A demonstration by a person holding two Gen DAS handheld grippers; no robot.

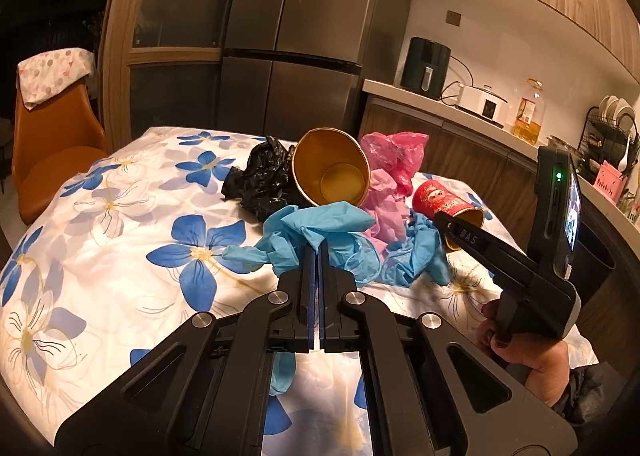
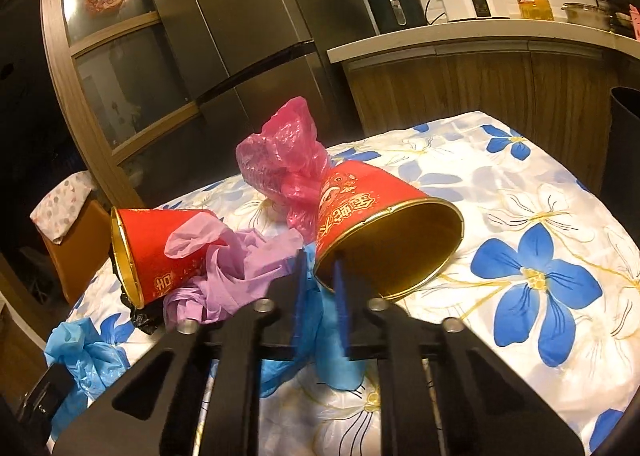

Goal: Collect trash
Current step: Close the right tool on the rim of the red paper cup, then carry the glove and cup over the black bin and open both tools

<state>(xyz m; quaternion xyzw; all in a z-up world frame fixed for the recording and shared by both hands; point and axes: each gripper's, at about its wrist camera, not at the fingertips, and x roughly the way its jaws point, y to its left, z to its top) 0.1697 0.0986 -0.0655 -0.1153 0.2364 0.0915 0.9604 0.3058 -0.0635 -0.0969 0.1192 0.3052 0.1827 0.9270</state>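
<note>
My left tongs (image 1: pixel 319 256) are squeezed tight on a blue glove (image 1: pixel 320 228). The glove is thin and floppy, and some of it hangs down under the tongs. It lies on the surface (image 1: pixel 120 256), which has a white cloth with blue flowers.

My right tongs (image 2: pixel 320 272) sit over the rim of a red cup (image 2: pixel 384 232) that lies on its side. One finger looks to be inside the gold mouth and one outside, at 12 o'clock from my hand. The wall of the cup is between them. I cannot tell if they are pinching it yet.

A bit farther, at 10 o'clock in the right view, there is a light purple glove (image 2: pixel 224 256). It leans on a second red cup (image 2: pixel 156 256), which also lies on its side. Behind that is a pink bag (image 2: pixel 284 159). In the left view a black bag (image 1: pixel 260 179) sits at 11 o'clock, past the blue glove.

At 3 o'clock in the right view, off the edge of the surface, stands a dark bin (image 2: pixel 624 143).

I think I am at the picking-up step. Next I should lift both things slowly and carry them to the bin. The cup is light and could slip or squash.
</note>
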